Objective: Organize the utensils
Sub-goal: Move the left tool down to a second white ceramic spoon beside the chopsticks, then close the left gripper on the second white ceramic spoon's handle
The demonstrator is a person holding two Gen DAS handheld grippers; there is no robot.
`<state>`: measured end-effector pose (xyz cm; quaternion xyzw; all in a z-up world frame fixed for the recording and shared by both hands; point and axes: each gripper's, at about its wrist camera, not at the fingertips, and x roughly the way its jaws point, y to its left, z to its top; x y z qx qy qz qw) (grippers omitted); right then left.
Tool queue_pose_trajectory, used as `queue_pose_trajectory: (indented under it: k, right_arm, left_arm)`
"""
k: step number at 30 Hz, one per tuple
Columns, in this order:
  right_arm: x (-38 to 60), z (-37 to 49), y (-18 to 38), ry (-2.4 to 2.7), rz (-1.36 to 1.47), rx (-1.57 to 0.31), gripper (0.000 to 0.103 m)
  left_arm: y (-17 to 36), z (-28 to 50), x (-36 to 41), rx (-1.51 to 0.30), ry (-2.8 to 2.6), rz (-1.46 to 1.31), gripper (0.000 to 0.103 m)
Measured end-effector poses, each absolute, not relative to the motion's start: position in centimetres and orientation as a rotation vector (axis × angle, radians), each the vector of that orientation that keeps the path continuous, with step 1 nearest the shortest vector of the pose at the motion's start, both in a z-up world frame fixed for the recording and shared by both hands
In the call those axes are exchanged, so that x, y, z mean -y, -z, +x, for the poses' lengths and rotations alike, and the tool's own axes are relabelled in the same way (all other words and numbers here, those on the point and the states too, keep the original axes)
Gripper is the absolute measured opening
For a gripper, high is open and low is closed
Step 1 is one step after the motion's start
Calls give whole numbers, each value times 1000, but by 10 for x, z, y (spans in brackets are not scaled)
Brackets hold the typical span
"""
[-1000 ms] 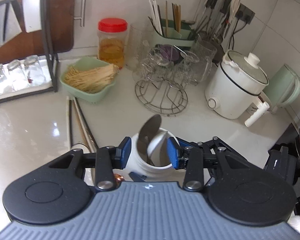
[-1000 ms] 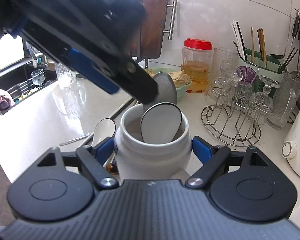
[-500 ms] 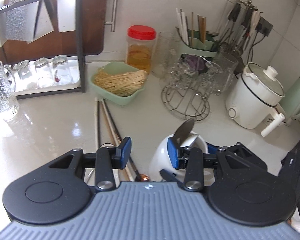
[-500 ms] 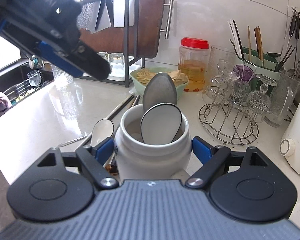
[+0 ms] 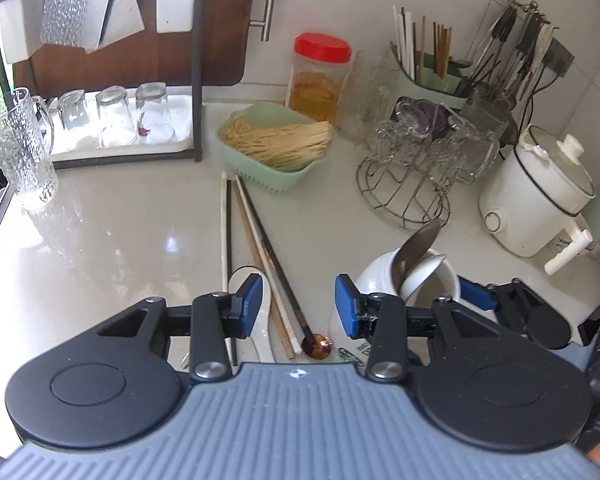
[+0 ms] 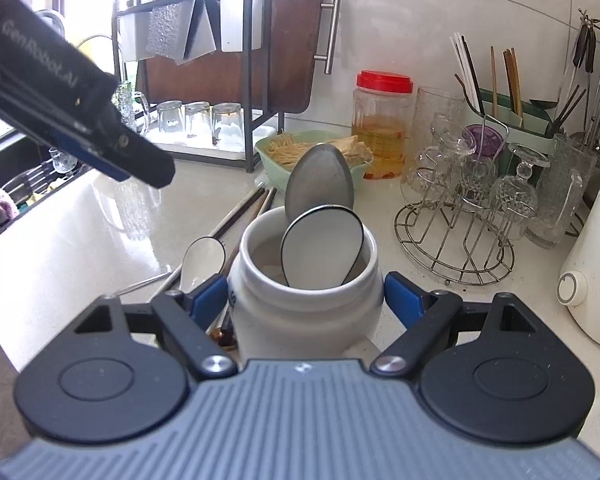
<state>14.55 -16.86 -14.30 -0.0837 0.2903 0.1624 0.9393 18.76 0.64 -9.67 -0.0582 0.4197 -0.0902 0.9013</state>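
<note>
My right gripper [image 6: 304, 300] is shut on a white ceramic jar [image 6: 300, 320], its blue pads against the jar's two sides. A metal spoon [image 6: 320, 180] and a black-rimmed white spoon [image 6: 320, 248] stand bowl-up in the jar. My left gripper [image 5: 296, 308] is open and empty, hovering left of the jar [image 5: 384, 276] over several chopsticks [image 5: 256, 248] that lie on the counter. A white ceramic spoon [image 5: 262, 320] lies under its left finger. A copper-tipped stick [image 5: 318, 346] rests beside them. The right wrist view shows the left gripper [image 6: 132, 160] at upper left.
Behind stand a green basket of thin sticks [image 5: 276, 148], a red-lidded jar [image 5: 320, 76], a wire rack of glasses [image 5: 412, 168], a green utensil holder [image 5: 428, 76] and a white cooker [image 5: 536, 192]. A tray of tumblers [image 5: 112, 120] and a glass jug [image 5: 20, 144] sit left; a sink [image 6: 20, 176] lies beyond.
My left gripper has moved left from over the jar's mouth to above the chopsticks, still open. Both spoons stay in the jar. The right gripper and jar have not moved.
</note>
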Motion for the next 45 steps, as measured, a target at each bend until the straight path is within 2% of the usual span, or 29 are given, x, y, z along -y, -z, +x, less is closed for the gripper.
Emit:
queue_pose_trajectory:
  k: [8, 23, 35, 45]
  right_arm:
    - [166, 146, 142, -319, -176, -603, 87]
    - [159, 144, 143, -245, -145, -597, 87]
    - [154, 146, 143, -196, -133, -619, 87]
    - [152, 151, 141, -198, -151, -647, 88]
  left_arm:
    - [115, 208, -24, -915, 154, -169, 50]
    - [156, 276, -54, -1037, 159, -191, 50]
    - [195, 300, -46, -1125, 256, -130, 50]
    - [209, 310, -37, -1095, 320, -91, 41]
